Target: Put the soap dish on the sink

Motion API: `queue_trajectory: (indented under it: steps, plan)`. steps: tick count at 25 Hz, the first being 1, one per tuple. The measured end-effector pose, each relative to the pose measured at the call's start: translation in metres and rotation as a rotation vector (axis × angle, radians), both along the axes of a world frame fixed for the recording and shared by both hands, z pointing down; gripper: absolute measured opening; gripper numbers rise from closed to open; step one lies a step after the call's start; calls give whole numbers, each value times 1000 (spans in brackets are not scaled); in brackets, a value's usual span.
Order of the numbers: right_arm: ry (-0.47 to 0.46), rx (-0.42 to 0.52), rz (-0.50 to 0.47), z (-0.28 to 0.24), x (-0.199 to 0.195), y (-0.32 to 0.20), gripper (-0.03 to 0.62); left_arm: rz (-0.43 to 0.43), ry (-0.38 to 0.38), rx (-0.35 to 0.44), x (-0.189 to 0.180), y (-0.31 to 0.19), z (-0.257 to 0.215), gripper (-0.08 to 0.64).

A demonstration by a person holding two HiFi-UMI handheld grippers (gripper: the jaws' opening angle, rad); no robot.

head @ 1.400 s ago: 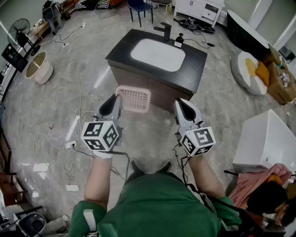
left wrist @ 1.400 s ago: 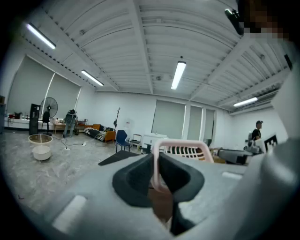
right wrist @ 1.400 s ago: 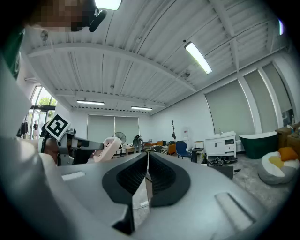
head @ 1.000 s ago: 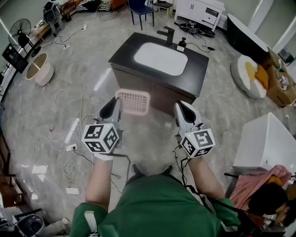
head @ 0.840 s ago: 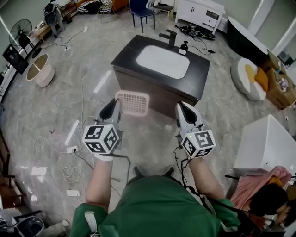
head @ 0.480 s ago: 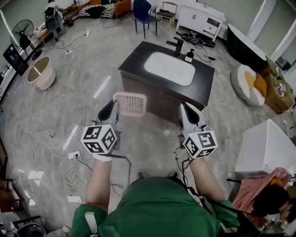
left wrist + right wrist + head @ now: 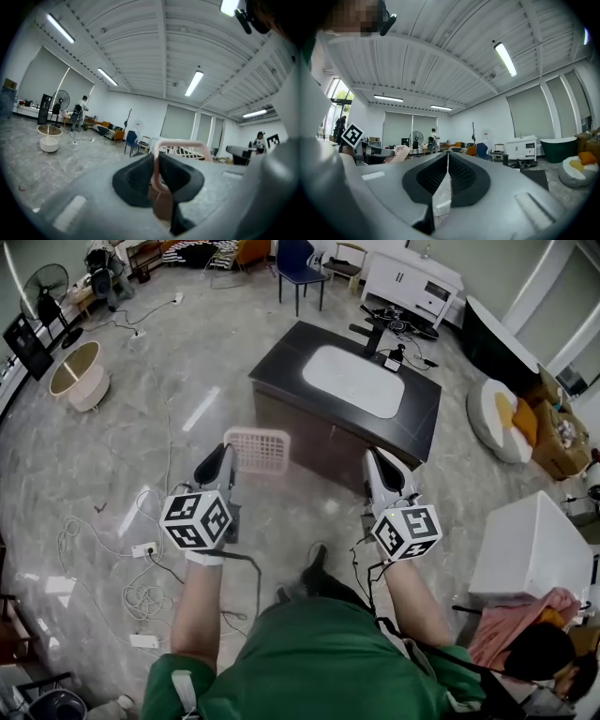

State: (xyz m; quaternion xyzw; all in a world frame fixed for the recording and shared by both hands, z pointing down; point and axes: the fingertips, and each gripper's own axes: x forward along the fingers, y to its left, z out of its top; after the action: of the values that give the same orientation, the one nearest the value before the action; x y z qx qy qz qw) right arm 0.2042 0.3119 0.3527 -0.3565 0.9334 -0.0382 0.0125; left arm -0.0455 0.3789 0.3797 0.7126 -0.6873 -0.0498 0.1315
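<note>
A pink slotted soap dish [image 7: 257, 450] hangs in the air in the head view, with my left gripper [image 7: 228, 461] shut on its left rim. In the left gripper view the pink rim [image 7: 156, 165] is pinched between the dark pads. Ahead stands a dark vanity [image 7: 424, 405] with a white basin [image 7: 352, 381], a black tap [image 7: 371, 332] and a small bottle [image 7: 396, 356] at its far edge. My right gripper [image 7: 376, 465] is held level with the left one, short of the vanity's front, shut with nothing in it. Its pads [image 7: 459, 174] meet in the right gripper view.
Cables and power strips [image 7: 142, 549] lie on the marble floor at the left. A white box [image 7: 531, 547] stands at the right, a round cushion [image 7: 502, 412] beyond it. A blue chair [image 7: 298, 259] and a white cabinet [image 7: 412, 276] stand behind the vanity. A fan [image 7: 44, 282] stands far left.
The view has shifted, and the vanity now lies further right in the head view. Both grippers keep their pose, the left still gripping the soap dish.
</note>
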Motion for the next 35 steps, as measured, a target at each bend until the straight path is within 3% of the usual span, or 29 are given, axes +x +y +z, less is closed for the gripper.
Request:
queue_trajectory:
  steps: [8, 14, 26, 35]
  plan:
    - [-54, -42, -96, 17, -56, -50, 8, -48, -44, -24, -29, -30, 1, 40]
    - [-79, -61, -163, 23, -86, -122, 8, -96, -65, -30, -49, -91, -7, 40]
    - [-120, -98, -192, 24, -89, -252, 8, -127, -94, -64, -50, -213, -15, 40]
    - [-132, -111, -176, 28, -82, -312, 8, -108, -107, -77, -44, -276, -12, 40]
